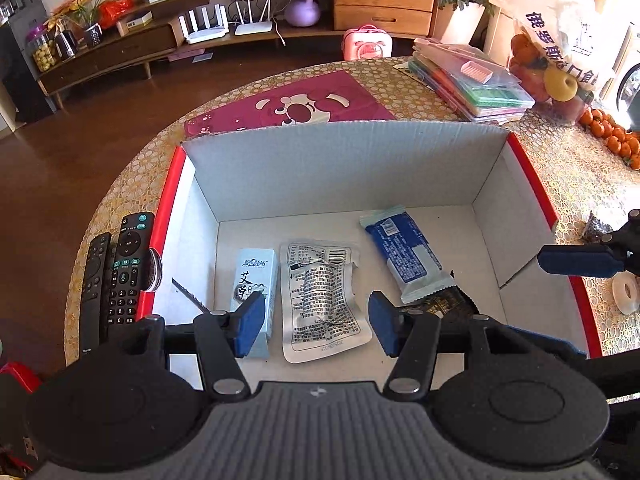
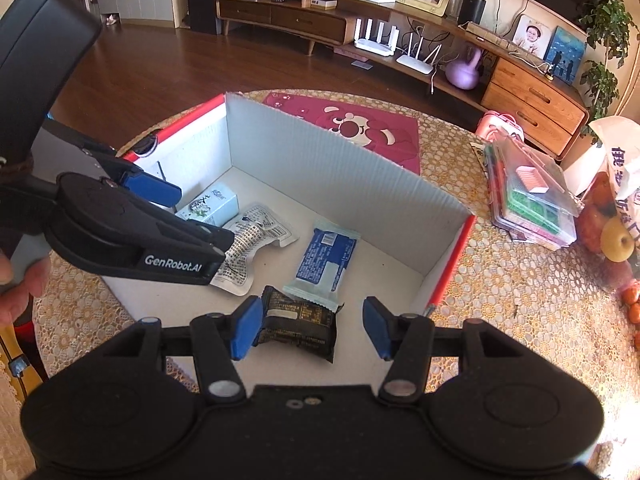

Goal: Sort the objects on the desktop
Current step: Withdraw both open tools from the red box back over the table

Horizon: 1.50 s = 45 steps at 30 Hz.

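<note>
Grippers poised over the sorting box

Left gripper angles down over the near rim of the red-edged cardboard box, jaws wide and empty above a silver pouch beside a small white carton. Right gripper hangs at the box's open near side, jaws wide around a dark snack packet, whether touching is unclear. A blue wrapper overlaps that packet. 2 remotes lie outside the left wall.

1. The left gripper is hovering with its jaws spread wide, holding nothing.
2. The right gripper is hanging likewise, blue fingertips parted and empty.
</note>
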Motion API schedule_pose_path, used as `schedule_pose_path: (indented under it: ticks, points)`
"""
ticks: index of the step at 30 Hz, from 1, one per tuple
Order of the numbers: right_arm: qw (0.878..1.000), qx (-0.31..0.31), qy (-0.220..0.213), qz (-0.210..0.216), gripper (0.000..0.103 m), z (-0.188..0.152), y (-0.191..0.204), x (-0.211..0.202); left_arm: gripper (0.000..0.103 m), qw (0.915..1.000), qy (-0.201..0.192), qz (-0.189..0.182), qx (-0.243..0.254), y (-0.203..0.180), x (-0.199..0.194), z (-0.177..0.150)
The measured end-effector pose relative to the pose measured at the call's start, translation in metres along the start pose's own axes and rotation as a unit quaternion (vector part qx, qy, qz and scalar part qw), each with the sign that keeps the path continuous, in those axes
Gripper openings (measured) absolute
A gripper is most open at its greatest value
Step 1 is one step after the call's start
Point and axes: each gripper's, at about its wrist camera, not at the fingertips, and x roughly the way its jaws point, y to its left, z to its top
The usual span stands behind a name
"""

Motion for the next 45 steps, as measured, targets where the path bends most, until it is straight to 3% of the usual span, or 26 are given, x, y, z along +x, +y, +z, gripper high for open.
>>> schedule_pose_path:
  ticks: [29,45]
  points:
    - [0.997,0.054,-0.053,0.002,0.056,-0.071,-0.037,-0.101,0.056,0.9989,-0.037,-0.013,0.027,-0.056,-0.085,-0.042]
    - [0.992,0.097,-0.076,-0.007,0.057,-0.123,-0.066,-0.152,0.056,0.9945,-0.038,-0.059,0.078,-0.117,-0.113,-0.068]
